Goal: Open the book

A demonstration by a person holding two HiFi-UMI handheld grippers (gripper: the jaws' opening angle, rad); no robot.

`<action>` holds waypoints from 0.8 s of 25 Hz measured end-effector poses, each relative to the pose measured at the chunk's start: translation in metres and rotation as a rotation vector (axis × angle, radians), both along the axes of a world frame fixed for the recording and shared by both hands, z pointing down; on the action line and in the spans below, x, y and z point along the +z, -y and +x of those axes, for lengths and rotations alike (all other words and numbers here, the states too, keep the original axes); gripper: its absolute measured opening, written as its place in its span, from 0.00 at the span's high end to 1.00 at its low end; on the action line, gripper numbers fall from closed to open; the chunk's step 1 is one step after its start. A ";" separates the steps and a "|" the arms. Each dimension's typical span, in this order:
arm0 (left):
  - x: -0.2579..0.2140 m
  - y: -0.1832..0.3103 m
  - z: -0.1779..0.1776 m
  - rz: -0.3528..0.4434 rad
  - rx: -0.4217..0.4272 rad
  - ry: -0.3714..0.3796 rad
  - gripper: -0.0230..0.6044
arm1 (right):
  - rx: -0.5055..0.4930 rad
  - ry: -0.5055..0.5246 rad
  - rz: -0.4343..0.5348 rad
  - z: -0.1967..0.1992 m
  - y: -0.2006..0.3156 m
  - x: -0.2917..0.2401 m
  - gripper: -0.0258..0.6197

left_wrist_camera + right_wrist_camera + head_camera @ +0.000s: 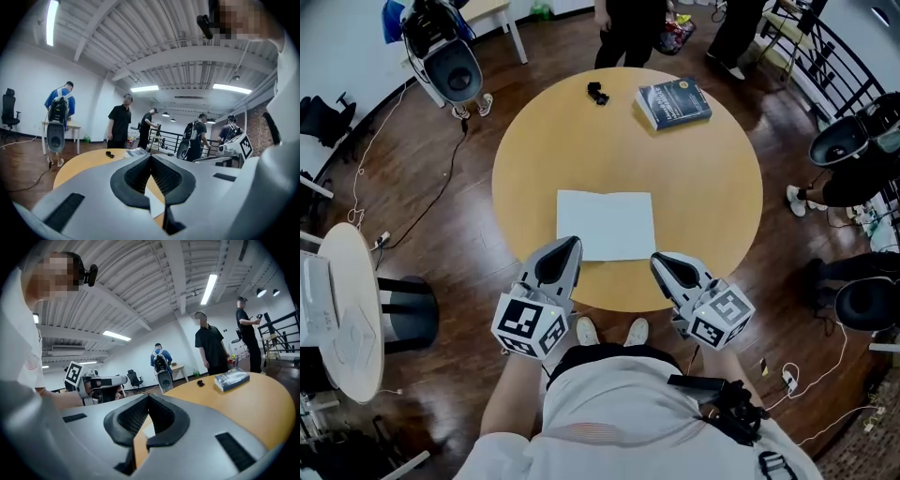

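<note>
A closed dark blue book (673,102) lies at the far right of the round wooden table (703,197); the right gripper view shows this book (231,379) too. Nearer me lies a flat white spread (606,223) that looks like open blank pages. My left gripper (567,246) hangs over the table's near edge, by the spread's near left corner, jaws shut with nothing between them (151,157). My right gripper (661,262) is by the near right corner, also shut and empty (148,397). Both point almost level across the table.
A small black object (597,93) sits at the table's far side, left of the blue book. Two people (628,28) stand beyond the table. A grey machine on a stand (450,66) is far left, a white side table (347,309) left, black chairs (844,141) right.
</note>
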State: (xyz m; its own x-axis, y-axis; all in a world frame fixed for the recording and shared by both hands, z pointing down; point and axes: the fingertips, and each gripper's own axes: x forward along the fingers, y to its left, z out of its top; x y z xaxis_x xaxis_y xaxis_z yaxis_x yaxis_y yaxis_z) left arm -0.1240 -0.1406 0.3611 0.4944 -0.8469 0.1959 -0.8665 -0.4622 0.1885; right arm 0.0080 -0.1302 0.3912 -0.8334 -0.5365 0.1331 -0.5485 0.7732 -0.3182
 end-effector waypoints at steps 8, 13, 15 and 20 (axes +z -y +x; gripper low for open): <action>-0.047 -0.016 0.009 0.098 0.018 0.007 0.95 | 0.060 0.008 0.159 0.040 0.016 -0.070 0.96; -0.060 -0.014 0.012 0.138 0.008 0.024 0.95 | 0.070 0.011 0.215 0.051 0.017 -0.088 0.96; -0.062 -0.014 0.011 0.142 0.002 0.012 0.95 | 0.059 0.003 0.237 0.050 0.015 -0.091 0.96; -0.066 -0.017 0.005 0.143 -0.018 0.001 0.95 | 0.049 -0.003 0.251 0.043 0.007 -0.096 0.96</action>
